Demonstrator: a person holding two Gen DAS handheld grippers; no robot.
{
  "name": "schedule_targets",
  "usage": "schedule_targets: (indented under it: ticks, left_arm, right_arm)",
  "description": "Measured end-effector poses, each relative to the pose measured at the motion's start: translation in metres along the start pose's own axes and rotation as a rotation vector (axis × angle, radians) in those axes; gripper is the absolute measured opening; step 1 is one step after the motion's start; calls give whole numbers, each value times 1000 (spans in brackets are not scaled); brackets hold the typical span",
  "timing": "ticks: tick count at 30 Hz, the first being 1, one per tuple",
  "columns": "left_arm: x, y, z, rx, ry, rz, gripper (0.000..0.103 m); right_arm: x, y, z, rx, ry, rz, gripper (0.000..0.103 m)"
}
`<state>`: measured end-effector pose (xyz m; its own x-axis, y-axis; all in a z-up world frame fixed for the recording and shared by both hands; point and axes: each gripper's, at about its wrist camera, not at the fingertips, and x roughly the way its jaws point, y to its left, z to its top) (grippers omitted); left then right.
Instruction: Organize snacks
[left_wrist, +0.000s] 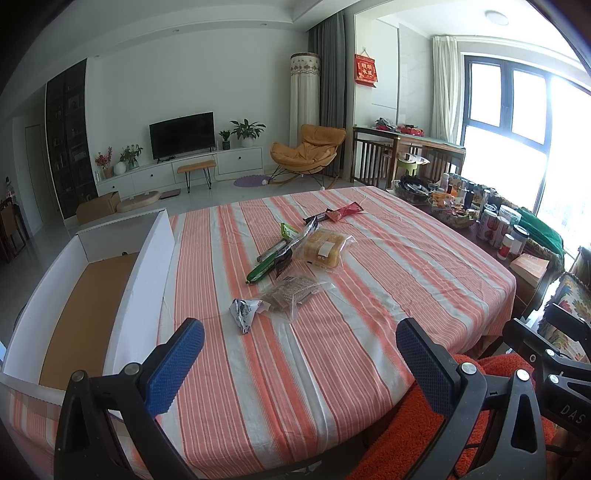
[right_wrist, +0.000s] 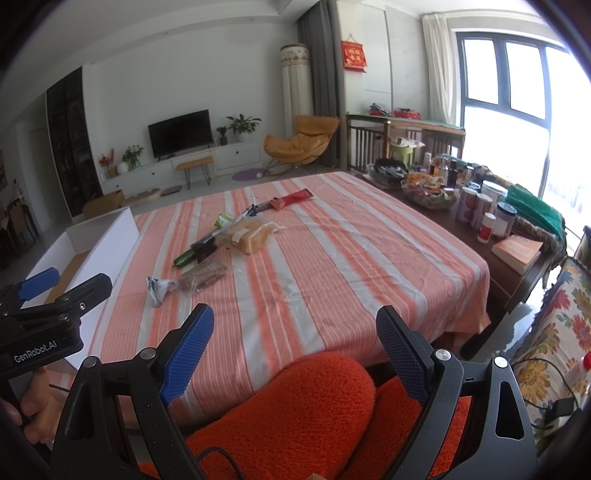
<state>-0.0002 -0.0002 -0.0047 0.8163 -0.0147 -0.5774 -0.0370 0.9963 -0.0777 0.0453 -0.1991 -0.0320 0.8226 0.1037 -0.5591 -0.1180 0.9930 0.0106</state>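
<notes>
— Left wrist view first: what does it show?
— The left gripper (left_wrist: 299, 354) hangs low over the near edge of a table covered in an orange-and-white striped cloth (left_wrist: 388, 295), its blue-padded fingers spread wide with nothing between them. To its left stands a white cardboard box with a brown floor (left_wrist: 122, 280), open at the top and seemingly bare inside.

— Where are the snacks?
— Loose in the middle of the cloth, well apart from both tools. Nearest lies a small crumpled silver-and-black packet (left_wrist: 245, 312), touching a clear bag of brown biscuits (left_wrist: 291, 293). Behind those sit a clear-wrapped yellow loaf cake (left_wrist: 325, 247), a long green stick pack (left_wrist: 264, 271), a dark wrapper (left_wrist: 295, 245) across it, and a small green-and-white sachet (left_wrist: 288, 230). Farthest off is a red flat packet (left_wrist: 347, 212) beside a dark bar (left_wrist: 316, 219).

— And the right wrist view?
— The right gripper (right_wrist: 295, 354) is just as wide, holding nothing, above a fuzzy orange garment (right_wrist: 303, 402) on the person's lap. The left tool shows at the left edge, a hand (right_wrist: 37, 410) gripping its handle.

— Anything else nearby?
— On the right a dark wooden side table (right_wrist: 517, 273) carries jars, bottles, a wicker bowl of wrapped sweets (right_wrist: 428, 192) and an orange book (right_wrist: 519, 251)
</notes>
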Motion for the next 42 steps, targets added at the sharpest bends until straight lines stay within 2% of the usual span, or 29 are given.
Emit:
schedule_targets:
  ticks: [42]
  left_arm:
    - [-1,0,0,3,-7,1,103]
  right_arm:
    - [0,-3,1,5,0,3,92]
